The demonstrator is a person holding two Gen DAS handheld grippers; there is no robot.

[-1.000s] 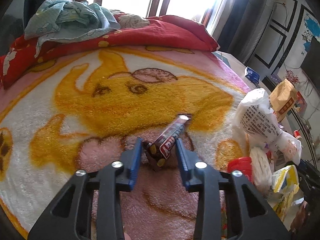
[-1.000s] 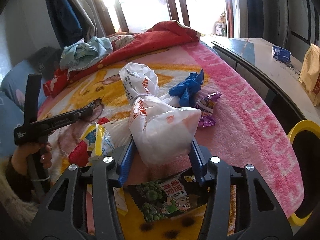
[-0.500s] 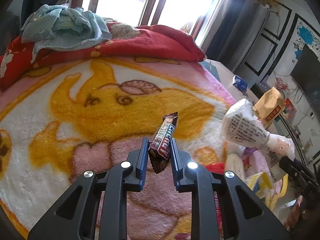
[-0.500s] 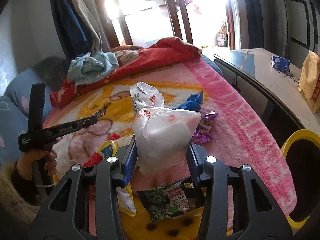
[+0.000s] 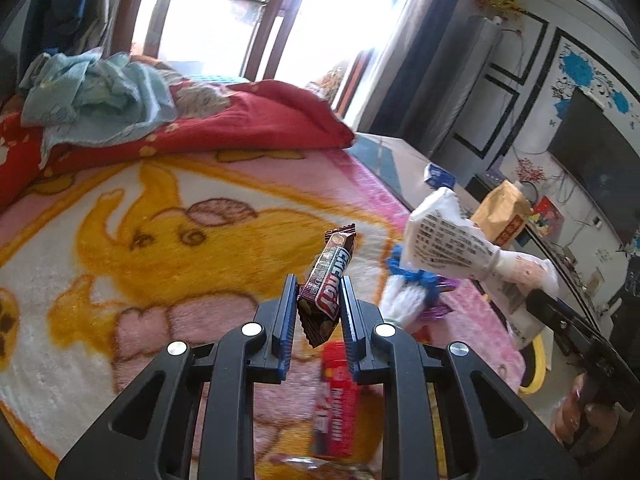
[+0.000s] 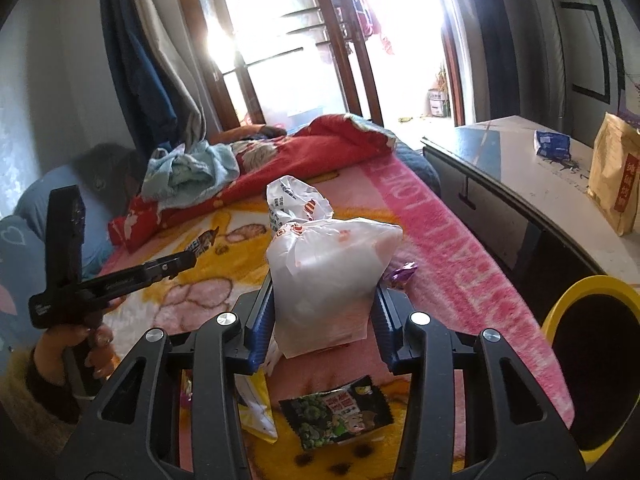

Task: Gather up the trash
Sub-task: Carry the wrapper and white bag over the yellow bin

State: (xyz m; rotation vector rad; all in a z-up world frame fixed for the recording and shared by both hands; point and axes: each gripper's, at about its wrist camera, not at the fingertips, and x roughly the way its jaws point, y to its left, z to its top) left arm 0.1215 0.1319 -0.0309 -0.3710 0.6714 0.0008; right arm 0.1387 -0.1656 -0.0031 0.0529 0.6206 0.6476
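Observation:
My left gripper [image 5: 318, 294] is shut on a brown candy bar wrapper [image 5: 328, 280], which hangs clear above the pink and yellow blanket [image 5: 160, 240]. In the right wrist view that same gripper [image 6: 188, 258] shows at the left with the wrapper [image 6: 202, 242] sticking out of its tip. My right gripper [image 6: 324, 300] is shut on a tied white plastic bag [image 6: 324, 272], lifted off the bed; the bag [image 5: 452, 246] also shows at the right of the left wrist view. More trash lies on the blanket: a green snack packet [image 6: 336, 416], a yellow packet [image 6: 256, 404], a purple wrapper [image 6: 402, 274] and a red wrapper [image 5: 336, 396].
A yellow-rimmed bin [image 6: 596, 364] stands on the floor off the bed's right edge. A long cabinet [image 6: 532, 184] beside the bed carries a tan paper bag [image 6: 614, 176] and a blue packet [image 6: 552, 144]. A red quilt [image 6: 312, 152] and light blue cloth [image 6: 188, 172] lie at the head.
My left gripper closed on the candy bar wrapper and lifted it off the blanket. My right gripper rose with the white bag, which now hangs clear of the bed.

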